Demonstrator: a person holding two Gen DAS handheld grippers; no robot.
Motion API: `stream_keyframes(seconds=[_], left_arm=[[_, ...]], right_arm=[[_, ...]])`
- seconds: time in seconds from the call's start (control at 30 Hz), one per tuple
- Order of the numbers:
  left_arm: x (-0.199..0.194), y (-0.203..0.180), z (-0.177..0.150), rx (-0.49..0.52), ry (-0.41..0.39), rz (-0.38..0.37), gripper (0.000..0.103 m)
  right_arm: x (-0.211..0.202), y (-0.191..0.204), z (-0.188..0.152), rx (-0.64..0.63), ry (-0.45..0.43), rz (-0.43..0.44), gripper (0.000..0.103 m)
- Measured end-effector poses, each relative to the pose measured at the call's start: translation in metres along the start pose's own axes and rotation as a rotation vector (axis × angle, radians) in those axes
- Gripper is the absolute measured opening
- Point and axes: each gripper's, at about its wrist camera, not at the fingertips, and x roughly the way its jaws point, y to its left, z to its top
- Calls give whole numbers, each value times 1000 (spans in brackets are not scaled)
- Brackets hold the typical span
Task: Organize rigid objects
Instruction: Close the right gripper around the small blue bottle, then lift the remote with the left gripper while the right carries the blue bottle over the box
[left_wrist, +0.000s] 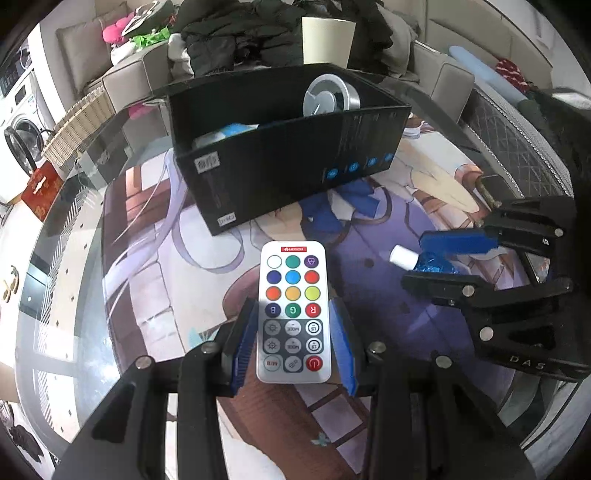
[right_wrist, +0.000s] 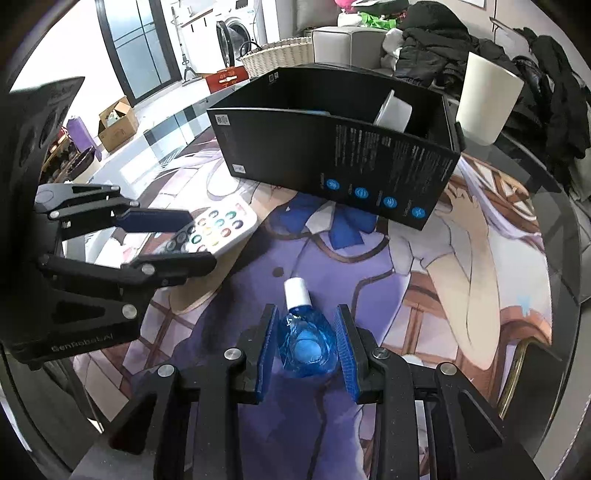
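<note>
A white remote (left_wrist: 293, 280) with coloured buttons lies on the printed mat, and my left gripper (left_wrist: 293, 310) is shut on it, the blue pads pressing its long sides. In the right wrist view the same remote (right_wrist: 221, 225) shows between the left gripper's (right_wrist: 201, 240) fingers. A small blue bottle (right_wrist: 304, 339) with a white cap lies on the mat, gripped across its body by my right gripper (right_wrist: 306, 314). The left wrist view shows that bottle (left_wrist: 432, 264) inside the right gripper (left_wrist: 413, 260) at the right. An open black box (left_wrist: 295, 166) stands just beyond both.
The black box (right_wrist: 332, 155) holds a silver round object (left_wrist: 330, 96) and a white item (right_wrist: 393, 110). A white cup (right_wrist: 487, 99) stands behind it. The mat (left_wrist: 166, 277) lies on a glass table. A wicker basket (right_wrist: 277, 55) and a sofa piled with dark clothes lie beyond.
</note>
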Motion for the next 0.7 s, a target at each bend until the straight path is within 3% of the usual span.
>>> stream_keyframes(seconds=[0.2,0.23,0.3,0.47,0.63,0.7], left_arm=[[1,5,-6,-6,11,0,38],[1,7,-6,-8,12,-1,38],[1,6,-5,-5,13,1,38],[3,5,-6,14,18,17,39],[5,9,-4,0,19,24,49],[5,11,-3,1,19,26,48]], right_arm=[[6,9,11,-28,-6,11,34],[8,10,12,-30,-3,11,31],[9,12,13,-47,2,-8,13],[10,18,12,-58,6,-7,13],[8,17,12,-42,7,-1,13],[7,16,11,-42,15,2,19]])
